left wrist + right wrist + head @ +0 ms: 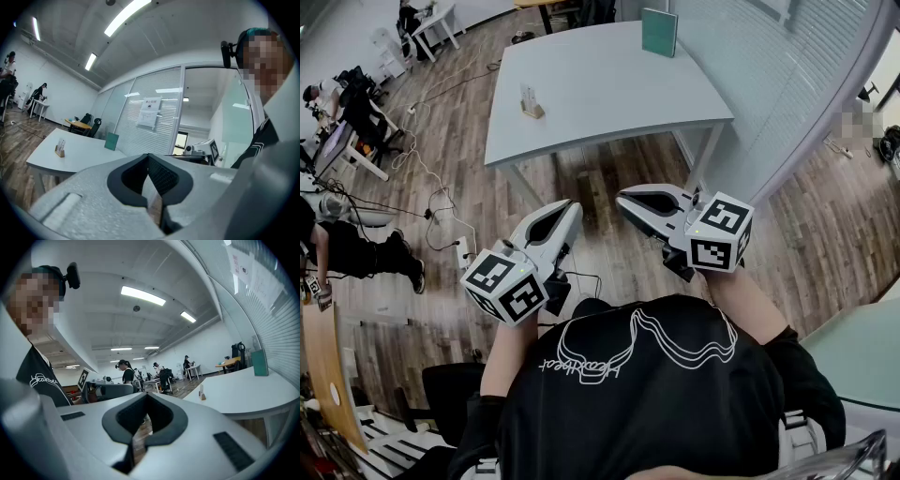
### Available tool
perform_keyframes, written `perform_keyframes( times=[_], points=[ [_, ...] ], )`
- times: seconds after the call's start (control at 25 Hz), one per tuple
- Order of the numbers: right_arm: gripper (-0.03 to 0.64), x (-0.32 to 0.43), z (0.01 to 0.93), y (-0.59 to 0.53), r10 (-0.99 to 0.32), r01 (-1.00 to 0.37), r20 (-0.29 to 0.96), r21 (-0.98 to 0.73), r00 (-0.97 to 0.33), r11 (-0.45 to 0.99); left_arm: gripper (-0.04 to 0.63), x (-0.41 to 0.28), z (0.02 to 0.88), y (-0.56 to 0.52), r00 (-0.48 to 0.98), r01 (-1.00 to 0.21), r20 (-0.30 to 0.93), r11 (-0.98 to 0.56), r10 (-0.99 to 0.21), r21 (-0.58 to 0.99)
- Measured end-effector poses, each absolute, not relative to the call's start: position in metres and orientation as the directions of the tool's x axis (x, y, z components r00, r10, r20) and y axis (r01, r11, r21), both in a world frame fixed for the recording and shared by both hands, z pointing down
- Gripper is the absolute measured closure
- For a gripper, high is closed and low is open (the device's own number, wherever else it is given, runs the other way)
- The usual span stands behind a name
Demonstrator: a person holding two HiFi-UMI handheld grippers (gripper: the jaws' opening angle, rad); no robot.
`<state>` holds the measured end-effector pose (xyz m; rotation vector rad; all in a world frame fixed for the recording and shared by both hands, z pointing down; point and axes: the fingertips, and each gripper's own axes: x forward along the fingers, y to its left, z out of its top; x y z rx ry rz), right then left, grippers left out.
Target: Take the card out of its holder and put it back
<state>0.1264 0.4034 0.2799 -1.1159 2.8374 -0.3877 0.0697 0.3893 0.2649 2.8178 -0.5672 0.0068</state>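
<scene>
card (528, 93) | stands in its holder (532, 111) on the grey table (609, 84), well apart from both tools | left gripper (570, 208), right gripper (625, 197): jaws together, empty | step: likely approach; next: step closer, open one

Table (609, 84), upper centre, was pale grey; floor (825, 206) brown planks. Holder (532, 111) tan, card (528, 94) white. Board (659, 31) at top edge teal. Left gripper (572, 206), right gripper (623, 197) white, cubes (506, 286) patterned black-and-white. Shirt (675, 412) black.
</scene>
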Motion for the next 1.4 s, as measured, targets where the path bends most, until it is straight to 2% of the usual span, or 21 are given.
perform_keyframes(
  times=[0.36, 0.68, 1.08, 1.4],
  points=[
    [0.609, 0.134, 0.271, 0.415, -0.669, -0.641, -0.026, -0.260, -0.743, 0.722, 0.583, 0.078, 0.258, 0.405, 0.918, -0.396, 0.080, -0.891, -0.388, 0.223],
    [0.609, 0.123, 0.287, 0.387, -0.651, -0.629, -0.009, -0.247, -0.759, 0.737, 0.583, 0.059, 0.275, 0.378, 0.896, -0.445, 0.103, -0.861, -0.433, 0.248],
    [0.609, 0.117, 0.310, 0.331, -0.659, -0.639, 0.056, -0.323, -0.750, 0.698, 0.583, 0.056, 0.290, 0.323, 0.897, -0.438, 0.089, -0.847, -0.433, 0.302],
    [0.609, 0.107, 0.321, 0.248, -0.649, -0.622, 0.073, -0.384, -0.757, 0.682, 0.583, 0.043, 0.301, 0.234, 0.883, -0.467, 0.139, -0.816, -0.448, 0.340]
  ],
)
